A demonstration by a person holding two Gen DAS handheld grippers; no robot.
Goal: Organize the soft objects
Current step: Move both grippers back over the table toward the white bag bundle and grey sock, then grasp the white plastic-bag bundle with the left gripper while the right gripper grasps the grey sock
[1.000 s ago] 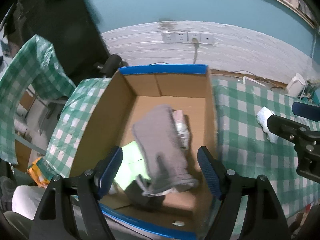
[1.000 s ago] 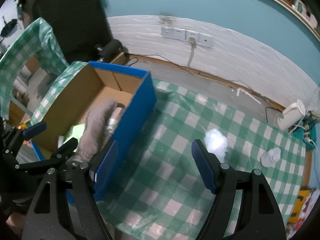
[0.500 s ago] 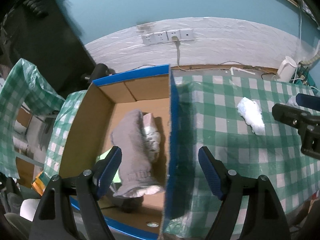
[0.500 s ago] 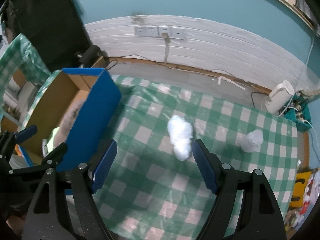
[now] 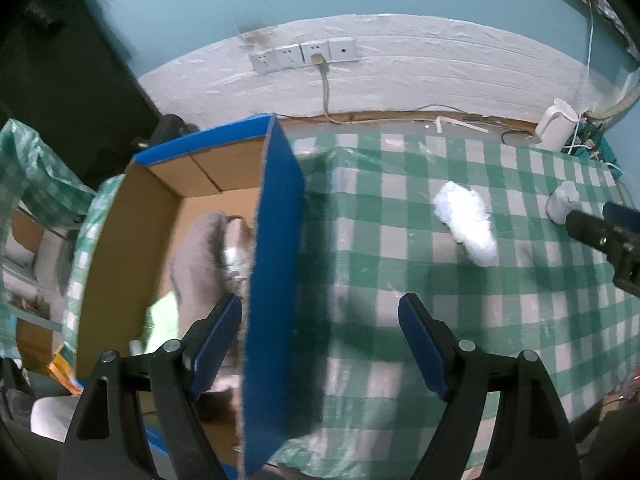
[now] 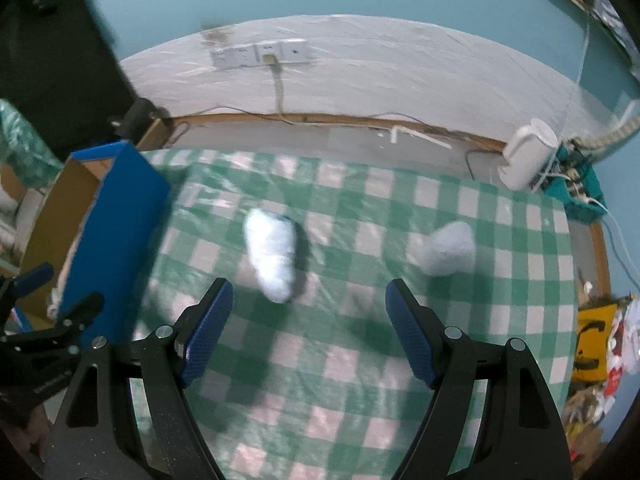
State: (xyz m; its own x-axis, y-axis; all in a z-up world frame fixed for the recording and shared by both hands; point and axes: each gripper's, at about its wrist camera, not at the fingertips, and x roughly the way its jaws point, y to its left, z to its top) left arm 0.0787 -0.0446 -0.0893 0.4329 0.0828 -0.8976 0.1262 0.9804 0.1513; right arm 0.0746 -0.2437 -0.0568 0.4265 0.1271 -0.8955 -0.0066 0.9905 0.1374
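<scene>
A blue-sided cardboard box stands at the left of the green checked table; a grey cloth and other soft items lie in it. A white soft bundle lies on the table right of the box, also in the right wrist view. A pale grey soft lump lies further right. My left gripper is open and empty, straddling the box's right wall. My right gripper is open and empty, above the table just short of the white bundle.
A white kettle and a teal basket of cables sit at the far right. The wall with sockets lies behind the table. Clutter lies off the table's right edge.
Both grippers have swung right, away from over the box toward the open table. The white bundle and grey lump now sit closer to the right gripper's fingers.
</scene>
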